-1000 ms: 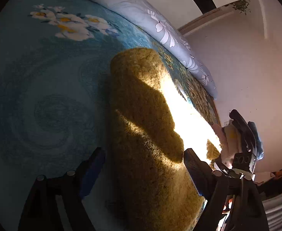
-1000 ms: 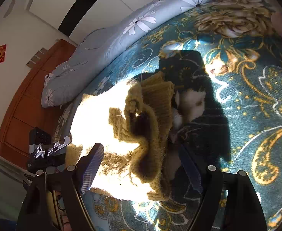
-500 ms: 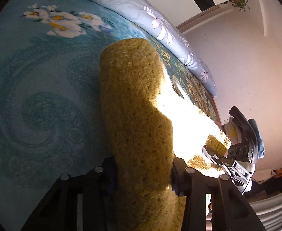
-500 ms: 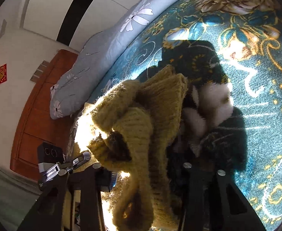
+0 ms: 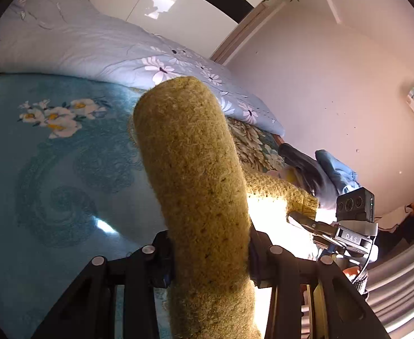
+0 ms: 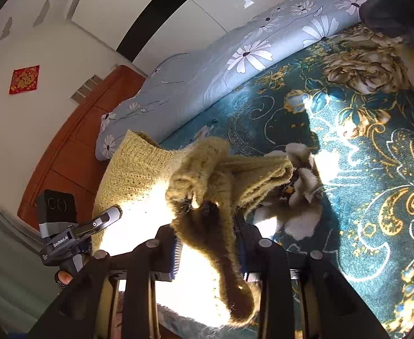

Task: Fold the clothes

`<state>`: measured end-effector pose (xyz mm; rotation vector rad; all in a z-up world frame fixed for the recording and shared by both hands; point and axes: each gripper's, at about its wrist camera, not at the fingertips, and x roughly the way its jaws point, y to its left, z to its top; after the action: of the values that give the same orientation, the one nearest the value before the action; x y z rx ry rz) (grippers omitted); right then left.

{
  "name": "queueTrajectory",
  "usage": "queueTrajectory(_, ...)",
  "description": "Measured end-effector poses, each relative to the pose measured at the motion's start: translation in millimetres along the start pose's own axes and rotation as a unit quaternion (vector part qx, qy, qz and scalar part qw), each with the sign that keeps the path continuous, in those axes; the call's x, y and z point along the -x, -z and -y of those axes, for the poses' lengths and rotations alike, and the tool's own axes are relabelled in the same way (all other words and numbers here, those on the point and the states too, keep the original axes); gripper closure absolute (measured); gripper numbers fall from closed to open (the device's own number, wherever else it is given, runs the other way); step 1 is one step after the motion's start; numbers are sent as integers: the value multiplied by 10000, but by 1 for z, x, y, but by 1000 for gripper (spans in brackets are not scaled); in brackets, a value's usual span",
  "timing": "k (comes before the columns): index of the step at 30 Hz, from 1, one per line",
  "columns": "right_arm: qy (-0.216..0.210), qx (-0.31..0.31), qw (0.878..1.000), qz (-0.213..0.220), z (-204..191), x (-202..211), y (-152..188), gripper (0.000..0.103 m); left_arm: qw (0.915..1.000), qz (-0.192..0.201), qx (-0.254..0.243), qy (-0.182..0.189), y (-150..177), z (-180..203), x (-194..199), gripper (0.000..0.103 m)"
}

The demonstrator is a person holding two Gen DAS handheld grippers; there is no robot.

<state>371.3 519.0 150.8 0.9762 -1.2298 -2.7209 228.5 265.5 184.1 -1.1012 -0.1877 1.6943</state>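
A fuzzy mustard-yellow knit sweater lies across the bed and is lifted at both ends. My left gripper is shut on one thick fold of it, which stands up in front of the lens. My right gripper is shut on a bunched part of the sweater, with ribbed edges hanging over the jaws. The right gripper also shows in the left wrist view, and the left gripper in the right wrist view. A white furry piece lies under the sweater.
The bed has a teal floral blanket, darker with gold flowers on the right side. A pale blue daisy-print duvet lies along the far edge. A wooden headboard and walls stand behind.
Both grippers went from open around the sweater to shut on it. Both have since lifted their folds off the blanket, and the views have tilted up toward the walls.
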Motion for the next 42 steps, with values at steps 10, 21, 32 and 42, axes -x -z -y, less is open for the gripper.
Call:
queueTrajectory(10,32,408,9971,636,-18,96,-16,74,9975,-11,-278,656,-22,96,-2,62)
queueTrajectory(21,-384,206,9935,1051,7,119,-24,75,9939,226,-397,1002,-70,94,12,63)
queueTrajectory(32,-299,-101,9960,-835,22,-59,26,75,9942,-76,1070,-22,27,-126,14,64)
queueTrajectory(42,-71,-226,9942,-1053,47,-68,63,42,9882,-240,1483,299,73,-198,10,62)
